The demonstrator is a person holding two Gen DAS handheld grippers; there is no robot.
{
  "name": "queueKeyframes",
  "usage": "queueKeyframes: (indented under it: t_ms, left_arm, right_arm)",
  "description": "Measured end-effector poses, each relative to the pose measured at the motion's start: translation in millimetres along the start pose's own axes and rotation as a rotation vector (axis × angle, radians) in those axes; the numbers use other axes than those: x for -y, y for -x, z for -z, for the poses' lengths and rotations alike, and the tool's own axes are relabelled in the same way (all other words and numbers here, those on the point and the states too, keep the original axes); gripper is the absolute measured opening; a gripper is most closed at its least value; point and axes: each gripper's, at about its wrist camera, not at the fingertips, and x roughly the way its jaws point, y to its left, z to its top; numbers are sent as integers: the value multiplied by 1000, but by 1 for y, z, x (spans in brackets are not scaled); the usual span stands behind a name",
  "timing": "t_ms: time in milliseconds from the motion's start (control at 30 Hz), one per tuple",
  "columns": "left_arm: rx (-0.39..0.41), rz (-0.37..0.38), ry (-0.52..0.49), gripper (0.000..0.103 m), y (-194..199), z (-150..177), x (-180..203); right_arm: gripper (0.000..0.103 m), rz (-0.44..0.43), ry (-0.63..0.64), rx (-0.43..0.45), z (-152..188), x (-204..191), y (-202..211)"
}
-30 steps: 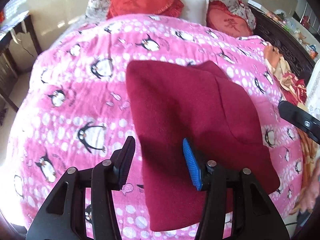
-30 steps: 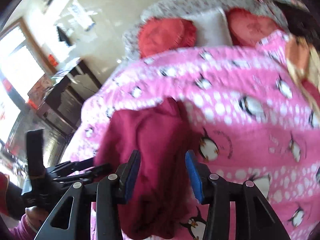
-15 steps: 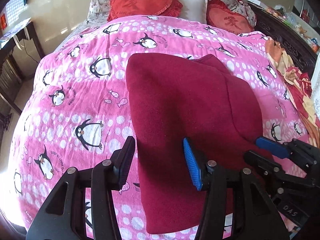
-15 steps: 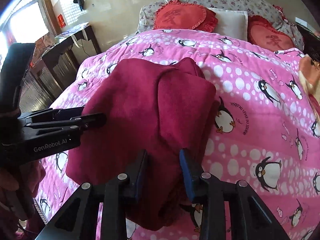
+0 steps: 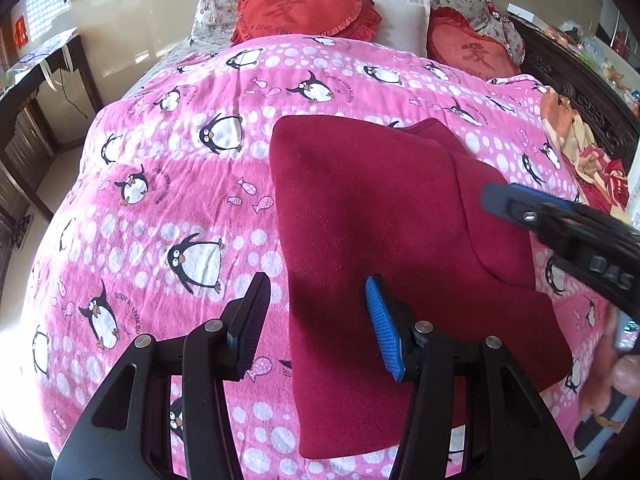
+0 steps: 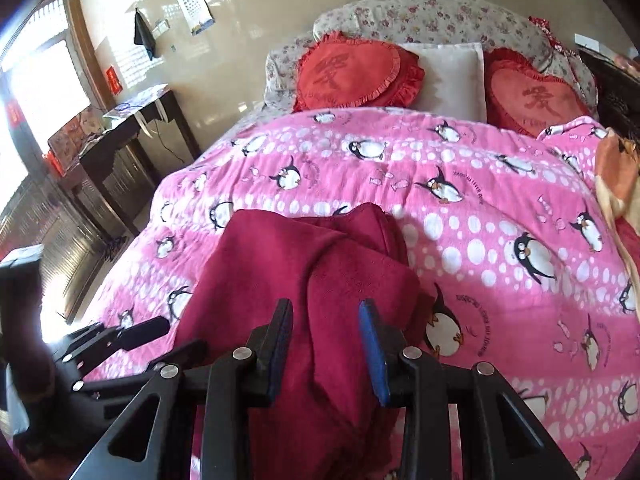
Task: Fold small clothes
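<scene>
A dark red garment (image 5: 384, 216) lies folded on the pink penguin blanket (image 5: 168, 184), one layer lapped over its right side. My left gripper (image 5: 316, 320) is open and empty, hovering over the garment's near left edge. My right gripper (image 6: 326, 344) is open, its jaws either side of a raised fold of the garment (image 6: 320, 280), not closed on it. The right gripper also shows in the left wrist view (image 5: 560, 232), over the garment's right side. The left gripper shows at the lower left of the right wrist view (image 6: 120, 336).
Two red heart cushions (image 5: 304, 12) and a white pillow (image 5: 400, 20) lie at the head of the bed. An orange and red cloth (image 5: 584, 148) is bunched at the right edge beside a dark carved frame (image 5: 580, 92). A dark desk (image 6: 132, 128) stands left of the bed.
The right gripper came in from the right over the garment's right side and its jaws narrowed. The garment lies lower and flatter. The left gripper stayed open in place.
</scene>
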Motion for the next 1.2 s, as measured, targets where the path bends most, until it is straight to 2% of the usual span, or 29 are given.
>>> queueKeyframes:
  t_ms: [67, 167, 233, 433, 600, 633, 733, 800, 933, 1200]
  left_arm:
    - [-1, -1, -1, 50, -2, 0, 1]
    - [-3, -2, -1, 50, -6, 1, 3]
    - [-1, -6, -9, 50, -8, 1, 5]
    - [9, -11, -2, 50, -8, 2, 5]
    - [18, -18, 1, 50, -5, 5, 6]
    - [21, -20, 0, 50, -4, 5, 6]
    - [22, -19, -1, 50, -1, 7, 8]
    - [28, -27, -6, 50, 4, 9, 9]
    - [53, -41, -15, 50, 16, 11, 9]
    - [119, -61, 1, 50, 44, 13, 7]
  right_arm:
    - [33, 6, -10, -25, 0, 3, -16]
    - [33, 60, -26, -78, 4, 12, -41]
    - [33, 41, -59, -91, 7, 19, -52]
    - [33, 10, -35, -67, 7, 11, -17]
    - [33, -9, -1, -57, 29, 0, 20]
    - [36, -8, 9, -62, 37, -2, 23]
    - [39, 44, 21, -124, 58, -1, 11]
    - [41, 34, -22, -151, 71, 8, 0]
    - [43, -5, -89, -117, 72, 15, 11]
    - [49, 48, 4, 65, 52, -13, 65]
